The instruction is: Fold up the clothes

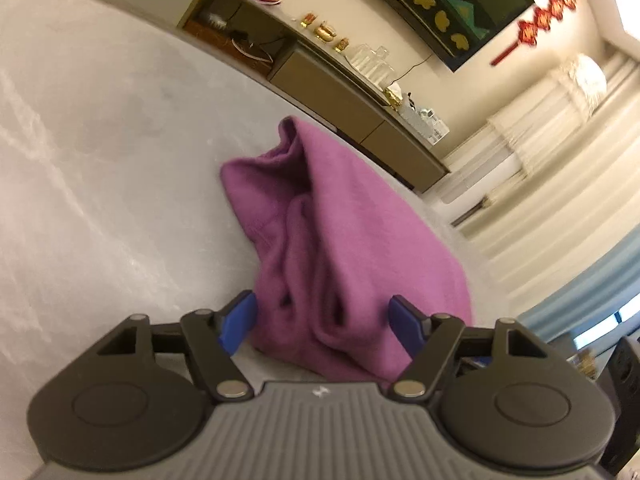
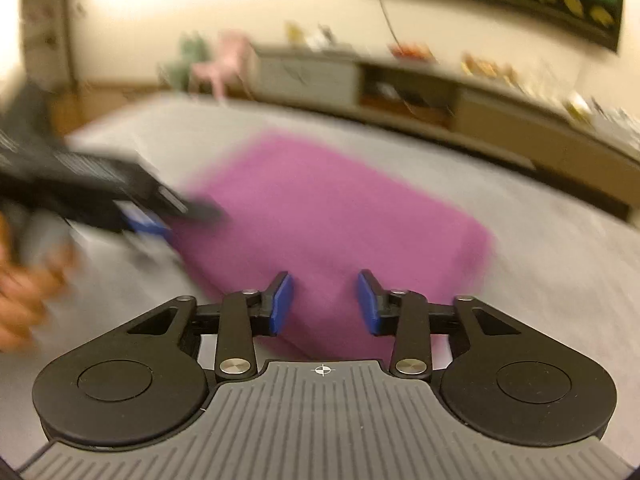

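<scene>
Plainly, both the left hand-held gripper (image 1: 322, 322) and the right hand-held gripper (image 2: 326, 304) gape over the purple cloth (image 1: 340, 240), unclamped

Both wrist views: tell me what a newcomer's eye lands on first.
The purple garment grabs the eye, bunched in folds on the pale grey surface, straight ahead of both cameras. The left gripper stands open, its blue pads either side of the cloth's near end. In the right wrist view the right gripper is open over the garment's near corner.
</scene>
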